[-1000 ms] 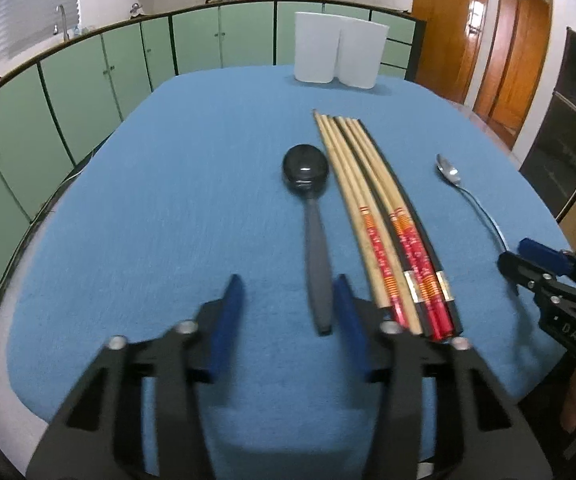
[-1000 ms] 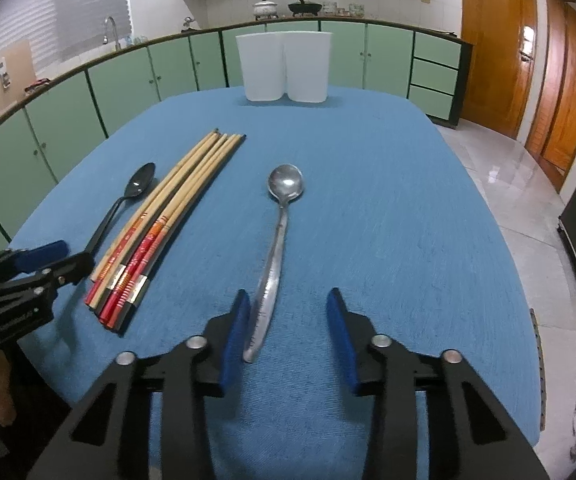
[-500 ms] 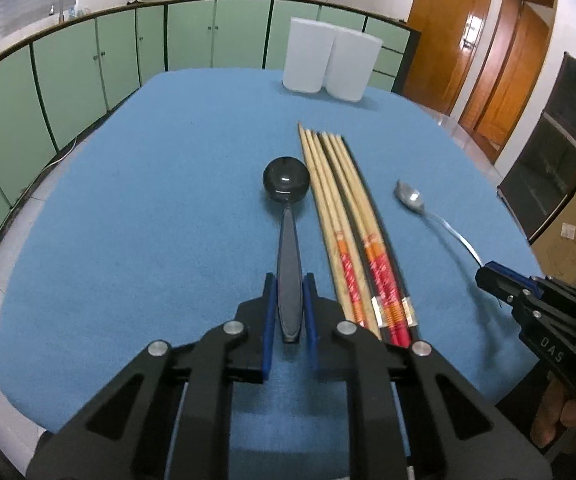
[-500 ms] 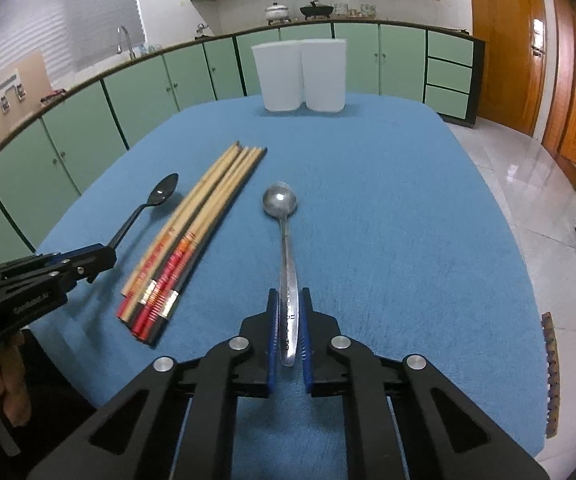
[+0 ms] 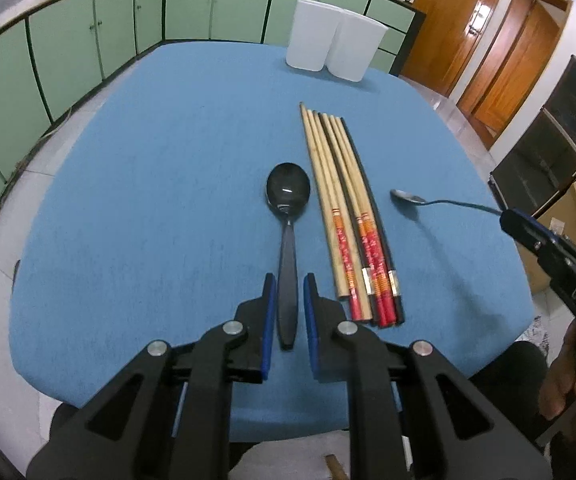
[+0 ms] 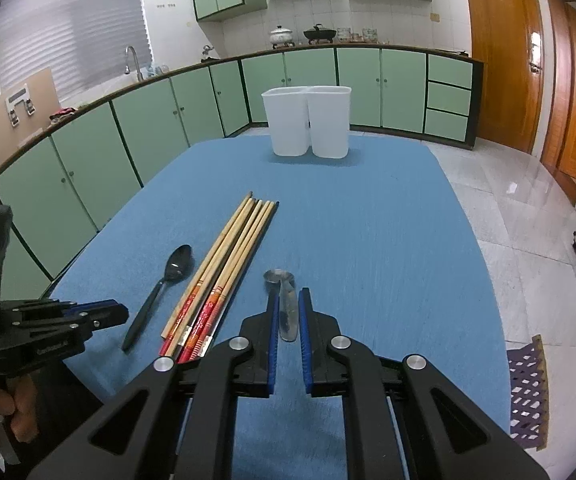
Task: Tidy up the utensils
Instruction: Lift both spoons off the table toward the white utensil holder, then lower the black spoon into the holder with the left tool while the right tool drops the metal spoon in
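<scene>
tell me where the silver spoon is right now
The silver spoon is clamped in the right gripper, lifted off the blue table, just right of the chopsticks.

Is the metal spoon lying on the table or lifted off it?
Lifted: the metal spoon hangs above the table, held by its handle in the right gripper.

Glossy black spoon (image 5: 288,196), matt cloth (image 5: 148,200)

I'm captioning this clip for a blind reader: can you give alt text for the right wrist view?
The right tongs grip a silver spoon above a blue table. To their left lie chopsticks and a black spoon held by the left tongs; two white bins stand beyond.
</scene>
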The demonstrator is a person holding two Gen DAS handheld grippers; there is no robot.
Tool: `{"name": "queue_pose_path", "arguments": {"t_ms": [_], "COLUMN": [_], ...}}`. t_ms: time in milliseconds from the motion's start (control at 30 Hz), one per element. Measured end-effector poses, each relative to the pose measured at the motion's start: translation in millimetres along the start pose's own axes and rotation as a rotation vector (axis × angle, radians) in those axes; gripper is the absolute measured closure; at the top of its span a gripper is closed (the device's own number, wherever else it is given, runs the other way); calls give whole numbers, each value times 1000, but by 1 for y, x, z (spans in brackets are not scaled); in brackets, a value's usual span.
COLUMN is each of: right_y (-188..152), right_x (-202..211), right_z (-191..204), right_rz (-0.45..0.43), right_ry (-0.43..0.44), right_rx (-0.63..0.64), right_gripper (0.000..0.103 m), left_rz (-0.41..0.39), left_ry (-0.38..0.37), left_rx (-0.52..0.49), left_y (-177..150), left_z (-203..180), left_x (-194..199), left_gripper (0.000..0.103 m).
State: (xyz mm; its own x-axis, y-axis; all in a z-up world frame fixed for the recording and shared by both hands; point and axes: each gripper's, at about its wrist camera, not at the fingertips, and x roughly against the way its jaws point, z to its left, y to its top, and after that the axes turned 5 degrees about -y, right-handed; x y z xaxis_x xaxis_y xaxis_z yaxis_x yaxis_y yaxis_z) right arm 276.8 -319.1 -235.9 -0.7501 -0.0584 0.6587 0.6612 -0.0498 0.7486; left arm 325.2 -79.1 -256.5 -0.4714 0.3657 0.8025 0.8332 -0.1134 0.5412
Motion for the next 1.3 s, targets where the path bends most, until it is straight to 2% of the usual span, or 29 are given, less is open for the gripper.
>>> {"name": "queue_pose_path", "arguments": {"t_ms": [100,133,167,267,333,400,467,633,900,1033,1300], "right_y": [-3,-4,-5,-6,-6,-5,-5,-6,6,16,39], "right_x": [-2,-2,-2,-3,-3,-3,-3,-3,3,4,7], "right_z": [1,1,0,-1,-1,-1,-2,-1,0,1,1], "right_rz": [6,8,10,14,15,14,12,8,-16,-20,-8], "right_ry": [1,2,4,4,4,4,4,6,5,1,-4], "right_rx": [-1,-4,-6,-16,-16,-16,-15,-17,-11,-2,33], "right_gripper": [93,93,93,93,93,93,93,93,93,94,94], "left_rz": [8,11,16,49,34,31,36,47,-91,-134,-126], "left_ry": [3,1,1,-7,25,45,29,-7,0,8,-21], "left_rx": [10,20,23,19,-16,-42,-38,-14,-59,-91,-121], "left_y": [-2,-4,-6,-18,-21,-21,-22,-19,25,48,90], "left_z": [4,5,5,2,-4,-10,-9,-10,-22,-25,-17], "left_x": [-1,-2,-3,-16,-19,-21,-20,-13,36,48,55], "left_gripper": [88,84,75,74,74,76,93,93,93,93,93]}}
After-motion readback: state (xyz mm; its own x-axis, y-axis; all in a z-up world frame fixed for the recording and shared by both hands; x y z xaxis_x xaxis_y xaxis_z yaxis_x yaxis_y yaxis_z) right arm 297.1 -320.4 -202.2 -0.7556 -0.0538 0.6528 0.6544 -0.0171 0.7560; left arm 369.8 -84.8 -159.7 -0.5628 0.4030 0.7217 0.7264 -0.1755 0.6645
